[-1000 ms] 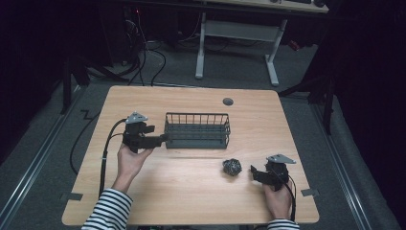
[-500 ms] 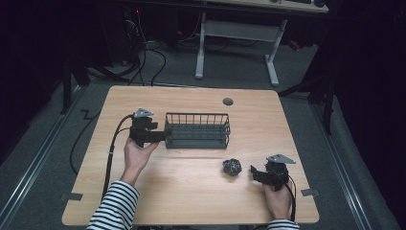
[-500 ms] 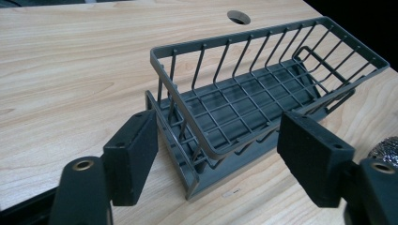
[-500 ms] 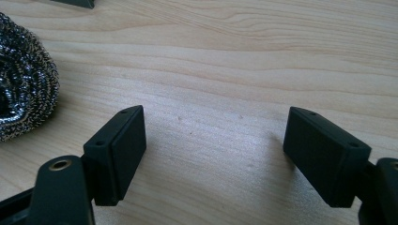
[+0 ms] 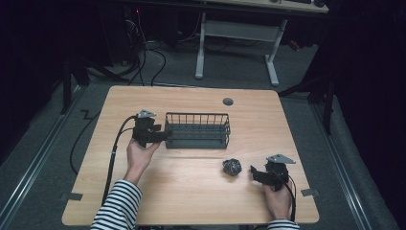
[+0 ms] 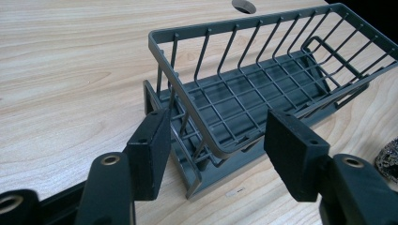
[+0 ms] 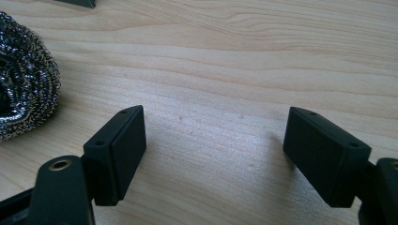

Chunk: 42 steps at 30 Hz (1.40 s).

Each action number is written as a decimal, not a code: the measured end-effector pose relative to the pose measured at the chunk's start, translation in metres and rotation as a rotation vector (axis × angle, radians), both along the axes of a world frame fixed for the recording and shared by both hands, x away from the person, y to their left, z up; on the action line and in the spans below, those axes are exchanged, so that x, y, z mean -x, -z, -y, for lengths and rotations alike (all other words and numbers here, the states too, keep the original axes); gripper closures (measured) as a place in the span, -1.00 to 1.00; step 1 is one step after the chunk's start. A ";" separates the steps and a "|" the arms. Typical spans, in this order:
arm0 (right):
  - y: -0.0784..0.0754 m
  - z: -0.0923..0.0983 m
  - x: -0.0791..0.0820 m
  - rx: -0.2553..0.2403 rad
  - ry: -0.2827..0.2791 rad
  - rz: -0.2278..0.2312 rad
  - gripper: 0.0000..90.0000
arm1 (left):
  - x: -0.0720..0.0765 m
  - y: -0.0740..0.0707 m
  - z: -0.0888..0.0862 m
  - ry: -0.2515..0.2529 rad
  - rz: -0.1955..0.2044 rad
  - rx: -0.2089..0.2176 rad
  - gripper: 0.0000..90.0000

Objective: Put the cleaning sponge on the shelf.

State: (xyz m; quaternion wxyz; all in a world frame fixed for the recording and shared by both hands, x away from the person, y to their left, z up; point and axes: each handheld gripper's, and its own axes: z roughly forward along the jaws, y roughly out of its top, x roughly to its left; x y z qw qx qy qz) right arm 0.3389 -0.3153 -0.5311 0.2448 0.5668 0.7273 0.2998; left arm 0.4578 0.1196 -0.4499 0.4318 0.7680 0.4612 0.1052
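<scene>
A dark grey wire basket (image 5: 197, 129) stands near the table's middle on its flat base. My left gripper (image 5: 163, 135) is at the basket's left end. In the left gripper view the basket (image 6: 263, 89) has its near corner between the jaws of the left gripper (image 6: 218, 140), which have just been closing. A small gap still shows beside the right pad (image 6: 291, 154). A steel wool scourer (image 5: 231, 166) lies in front of the basket. My right gripper (image 5: 253, 173) rests just right of it, open, with bare wood between its jaws (image 7: 213, 145) and the scourer (image 7: 23, 93) off to the left.
A round cable hole (image 5: 228, 101) sits in the table behind the basket. The left gripper's cable (image 5: 115, 148) trails over the table's left side. Bare wood (image 5: 191, 191) lies along the front. A desk frame (image 5: 234, 43) stands on the floor beyond.
My left gripper has moved a little toward the basket's left end, and its jaws stand narrower around it. The right gripper and the scourer have stayed put.
</scene>
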 end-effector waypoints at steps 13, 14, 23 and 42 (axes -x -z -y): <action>0.000 0.000 0.000 0.001 -0.005 0.003 -0.52 | -0.009 0.000 0.001 -0.031 0.001 0.018 0.01; 0.000 0.000 0.000 0.001 -0.005 0.003 -0.52 | -0.009 0.000 0.001 -0.031 0.001 0.018 0.03; 0.000 0.000 0.000 0.001 -0.006 0.004 -0.52 | -0.008 0.000 0.004 -0.015 0.006 0.007 0.29; 0.000 0.000 0.000 0.000 -0.006 0.004 -0.52 | 0.010 0.000 0.004 0.009 -0.010 -0.024 0.39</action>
